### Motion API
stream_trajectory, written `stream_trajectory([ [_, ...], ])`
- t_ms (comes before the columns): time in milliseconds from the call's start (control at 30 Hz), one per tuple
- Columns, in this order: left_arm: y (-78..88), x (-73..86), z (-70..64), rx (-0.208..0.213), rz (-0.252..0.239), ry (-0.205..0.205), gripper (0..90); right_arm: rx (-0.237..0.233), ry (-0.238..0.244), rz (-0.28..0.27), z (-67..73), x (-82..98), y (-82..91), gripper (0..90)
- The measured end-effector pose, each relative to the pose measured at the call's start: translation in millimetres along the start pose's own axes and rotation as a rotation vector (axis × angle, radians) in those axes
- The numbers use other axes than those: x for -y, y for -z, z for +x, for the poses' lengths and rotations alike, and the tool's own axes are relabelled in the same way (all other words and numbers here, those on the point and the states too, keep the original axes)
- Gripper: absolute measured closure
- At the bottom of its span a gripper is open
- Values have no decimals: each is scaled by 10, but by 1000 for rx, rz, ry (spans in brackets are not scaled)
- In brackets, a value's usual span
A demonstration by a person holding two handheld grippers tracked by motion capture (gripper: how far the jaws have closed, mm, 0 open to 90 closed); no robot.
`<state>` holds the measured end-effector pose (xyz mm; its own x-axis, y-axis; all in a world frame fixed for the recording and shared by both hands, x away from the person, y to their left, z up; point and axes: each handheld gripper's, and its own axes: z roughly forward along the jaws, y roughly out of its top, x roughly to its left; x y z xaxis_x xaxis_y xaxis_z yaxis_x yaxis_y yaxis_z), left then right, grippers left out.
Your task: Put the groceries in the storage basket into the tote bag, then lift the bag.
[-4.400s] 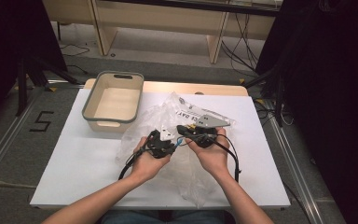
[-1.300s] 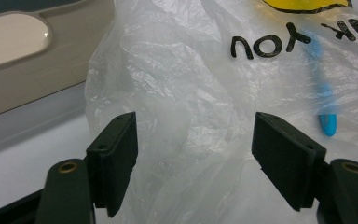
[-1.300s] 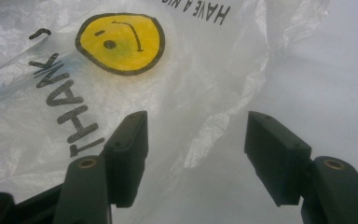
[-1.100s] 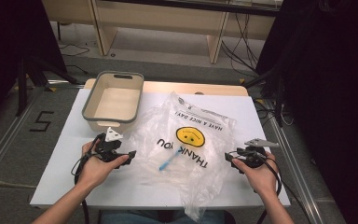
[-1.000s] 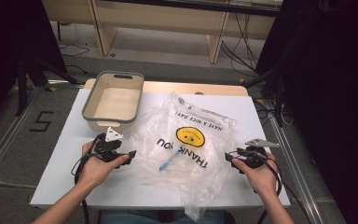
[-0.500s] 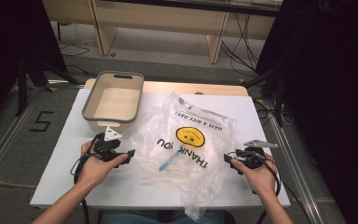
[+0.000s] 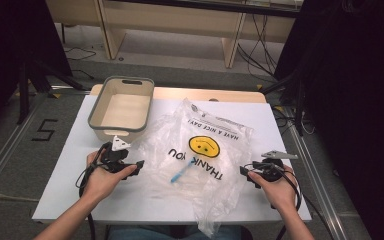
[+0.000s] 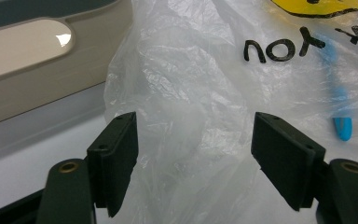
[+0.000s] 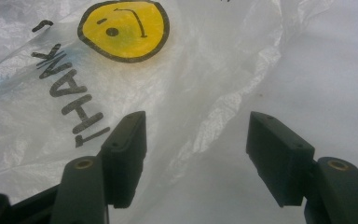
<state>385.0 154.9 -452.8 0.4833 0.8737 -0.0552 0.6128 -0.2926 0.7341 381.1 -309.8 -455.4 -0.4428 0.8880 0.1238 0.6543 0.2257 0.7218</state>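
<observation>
Bag [image 7: 200,160] lies spread flat on the surface [image 7: 60,200], crumpled, mid-surface, its long axis running from about 12 o'clock, by the bin [image 7: 122,107], to 6 o'clock at the near edge; its print reads upside down from the person's side. A blue item [image 7: 180,173] shows through it. Seconds ago both hands met over the bag; now they sit apart, so I judge it released. At 9 o'clock the left gripper [image 7: 130,166] has fingers spread, empty. At 3 o'clock the right gripper [image 7: 247,174] likewise, gaping at the bag's edge.
</observation>
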Motion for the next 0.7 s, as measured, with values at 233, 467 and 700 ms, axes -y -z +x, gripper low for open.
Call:
stream_trajectory([
  [233,18,-3,51,-8,-6,20,313,3,-26,13,-7,-5,-15,408],
  [467,15,32,155,-54,35,60,310,-5,-76,57,18,21,-51,459],
  [700,-92,105,201,-58,147,82,306,-24,-135,92,-25,72,-79,612],
])
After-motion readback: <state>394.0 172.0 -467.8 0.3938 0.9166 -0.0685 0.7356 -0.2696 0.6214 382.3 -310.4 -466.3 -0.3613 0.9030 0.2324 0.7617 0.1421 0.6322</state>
